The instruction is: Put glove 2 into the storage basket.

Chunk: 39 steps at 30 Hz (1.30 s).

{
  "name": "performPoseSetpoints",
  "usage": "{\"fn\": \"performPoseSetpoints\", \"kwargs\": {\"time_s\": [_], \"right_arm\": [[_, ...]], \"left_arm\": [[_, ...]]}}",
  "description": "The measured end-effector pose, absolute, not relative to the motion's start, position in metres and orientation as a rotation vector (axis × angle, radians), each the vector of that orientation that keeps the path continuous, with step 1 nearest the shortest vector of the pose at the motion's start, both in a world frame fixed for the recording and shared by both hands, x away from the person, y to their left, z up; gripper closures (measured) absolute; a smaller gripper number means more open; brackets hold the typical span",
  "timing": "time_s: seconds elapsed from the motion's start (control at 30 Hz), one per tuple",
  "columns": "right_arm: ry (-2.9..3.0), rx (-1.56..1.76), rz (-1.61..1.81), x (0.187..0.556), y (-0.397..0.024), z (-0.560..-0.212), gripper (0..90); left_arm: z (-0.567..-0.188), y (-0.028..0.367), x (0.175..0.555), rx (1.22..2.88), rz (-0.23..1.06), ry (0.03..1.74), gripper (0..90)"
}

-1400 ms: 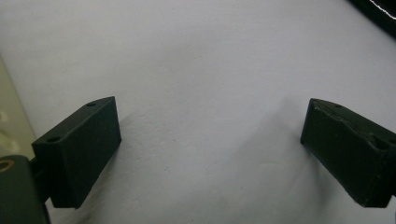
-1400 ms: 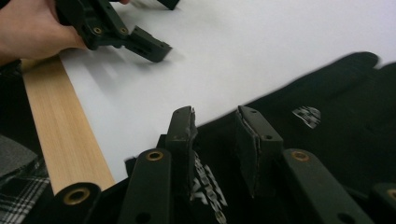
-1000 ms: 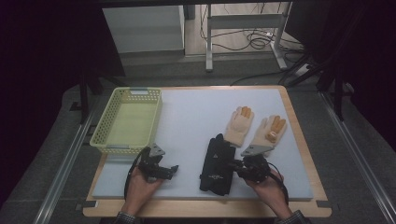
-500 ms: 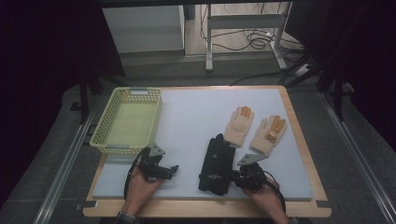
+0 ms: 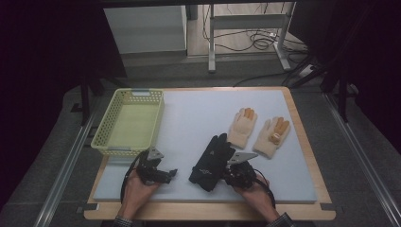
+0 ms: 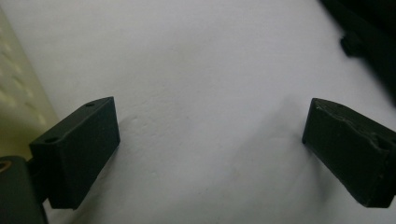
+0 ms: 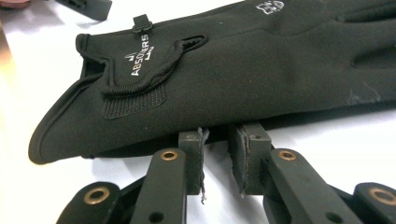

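Black glove (image 5: 212, 161): lies flat on the pale foam mat (image 5: 198, 118), near my edge of the table, just right of centre. In the right gripper view its cuff, with the strap tab and the "ABSOLERS"-type lettering, is toward the left and its fingers run off to the right.

Long axis of the black glove: in the high view it runs from the cuff, nearest me, up and slightly right to the fingertips. It crosses the line of my right claw nearly square.

My right gripper (image 7: 217, 154): its tips are at the glove's near long edge, touching it or tucked just under it; I cannot tell which. The jaws are narrow, with only a slit between them. I see no cloth in that slit, so I judge they hold nothing yet.

My left gripper (image 6: 210, 149): jaws spread wide over bare mat, holding nothing. It sits well left of the black glove, whose dark edge shows at the upper right corner of the left gripper view.

Nearer hand: the right, plainly. My right hand (image 5: 250, 189) is beside the glove; my left hand (image 5: 137, 189) is apart from it.

Yellow basket (image 5: 106, 142): plastic mesh, at the left of the mat, just beyond my left claw.

Cream gloves (image 5: 257, 130): a pair with orange fingertips, side by side, beyond and to the right of the black glove, untouched.

Likely next move: a pinch on that near edge, if the black glove is the target.
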State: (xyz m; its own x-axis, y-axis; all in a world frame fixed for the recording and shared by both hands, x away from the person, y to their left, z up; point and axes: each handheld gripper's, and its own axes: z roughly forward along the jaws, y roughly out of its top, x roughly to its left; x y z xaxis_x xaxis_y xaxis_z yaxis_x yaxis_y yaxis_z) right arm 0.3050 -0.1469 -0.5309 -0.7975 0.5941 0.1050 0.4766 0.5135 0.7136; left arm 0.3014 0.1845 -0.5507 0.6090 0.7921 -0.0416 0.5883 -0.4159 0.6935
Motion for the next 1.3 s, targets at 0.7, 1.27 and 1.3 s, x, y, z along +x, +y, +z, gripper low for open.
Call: {"fn": "performPoseSetpoints", "kwargs": {"time_s": [0.7,1.27,1.3], "right_arm": [[2.542,0.89,1.152,0.335,-0.106,-0.536,73.0],[2.468,0.915,1.109,0.323,-0.165,-0.519,51.5],[2.468,0.915,1.109,0.323,-0.165,-0.519,51.5]], "left_arm": [[-0.552,0.188,0.301,2.148,0.377,1.09,2.2],[-0.552,0.189,0.301,2.146,0.373,1.091,2.2],[-0.552,0.189,0.301,2.147,0.373,1.089,2.2]]}}
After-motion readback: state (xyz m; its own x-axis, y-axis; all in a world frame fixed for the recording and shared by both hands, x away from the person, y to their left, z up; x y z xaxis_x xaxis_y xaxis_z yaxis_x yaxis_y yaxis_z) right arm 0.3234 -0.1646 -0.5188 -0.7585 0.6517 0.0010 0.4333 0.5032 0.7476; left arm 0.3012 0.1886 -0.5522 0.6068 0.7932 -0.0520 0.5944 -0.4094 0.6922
